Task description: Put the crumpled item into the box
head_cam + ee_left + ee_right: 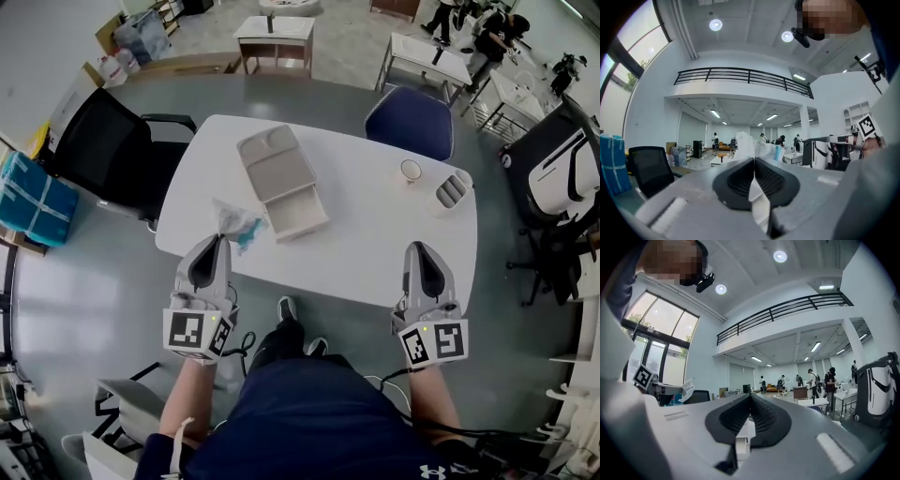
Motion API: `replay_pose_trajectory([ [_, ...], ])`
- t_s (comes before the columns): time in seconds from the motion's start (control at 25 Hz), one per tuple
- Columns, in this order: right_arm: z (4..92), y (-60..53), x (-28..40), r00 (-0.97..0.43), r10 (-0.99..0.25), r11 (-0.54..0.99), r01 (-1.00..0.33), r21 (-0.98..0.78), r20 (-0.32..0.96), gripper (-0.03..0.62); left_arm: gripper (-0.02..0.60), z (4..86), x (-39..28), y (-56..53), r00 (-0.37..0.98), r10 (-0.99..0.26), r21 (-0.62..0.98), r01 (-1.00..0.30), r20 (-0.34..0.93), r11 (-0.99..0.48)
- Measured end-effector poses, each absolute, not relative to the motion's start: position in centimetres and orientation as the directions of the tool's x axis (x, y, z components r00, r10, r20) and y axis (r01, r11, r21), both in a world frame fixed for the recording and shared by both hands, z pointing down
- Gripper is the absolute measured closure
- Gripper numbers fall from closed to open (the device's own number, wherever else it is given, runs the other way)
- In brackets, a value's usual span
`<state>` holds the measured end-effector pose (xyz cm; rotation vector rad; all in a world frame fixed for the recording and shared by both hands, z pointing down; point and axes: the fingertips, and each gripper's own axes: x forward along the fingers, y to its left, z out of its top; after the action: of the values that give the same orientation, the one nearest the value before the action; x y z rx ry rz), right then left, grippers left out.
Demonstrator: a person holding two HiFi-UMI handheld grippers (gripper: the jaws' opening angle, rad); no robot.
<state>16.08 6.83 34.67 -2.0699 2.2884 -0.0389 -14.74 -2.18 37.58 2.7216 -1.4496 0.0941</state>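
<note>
**Crumpled item pinched in left gripper, box open, nothing in it yet**

Left hand-held gripper (221,241): clenched on the crumpled item (236,223). In its own view the jaws meet and the wrapper rises just past their tips. The item sits over the near left part of the surface (375,225), just beside the box (298,214), not in it.

Judgement: a tip pinch on one edge is enough for something this light. It also leaves the bulk free to fall into the tray.

The box lies with its lid folded back, so the tray is open for a drop.

Right hand-held gripper (419,249): clenched on nothing, held off the near right edge, probably parked out of the way.

Hard to read:
- Both gripper views look out across the room, so neither shows the box or the surface.
- The jaw tips hide the exact pinch point.
- The item looks like clear film with a bluish patch; no more can be told.
- Whether it touches the surface or hangs clear cannot be told
</note>
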Motion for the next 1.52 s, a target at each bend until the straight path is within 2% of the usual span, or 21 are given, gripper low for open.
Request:
replay_pose_trajectory([
  [0.48, 34.6, -0.9, 13.4, -0.069, -0.998, 0.068, -0.997, -0.026, 0.015, 0.592, 0.572, 43.3, -14.2, -9.7, 0.624, -0.757, 0.003, -0.772, 0.195, -0.636],
  [0.88, 35.7, -2.6, 12.7, -0.064, -0.995, 0.064, -0.998, -0.006, 0.072, 0.591, 0.573, 50.4, -10.7, -12.2, 0.68, -0.658, -0.002, -0.695, 0.324, -0.719],
  [1.2, 37.5, -4.1, 13.5, -0.099, -0.989, 0.097, -0.995, -0.028, 0.107, 0.592, 0.572, 56.2, -6.2, -13.1, 0.677, -0.569, -0.011, -0.639, 0.467, -0.769],
  [1.52, 39.3, -5.7, 16.1, -0.124, -0.982, 0.116, -0.991, -0.061, 0.141, 0.592, 0.573, 62.6, -3.5, -14.2, 0.615, -0.516, -0.006, -0.639, 0.596, -0.769],
])
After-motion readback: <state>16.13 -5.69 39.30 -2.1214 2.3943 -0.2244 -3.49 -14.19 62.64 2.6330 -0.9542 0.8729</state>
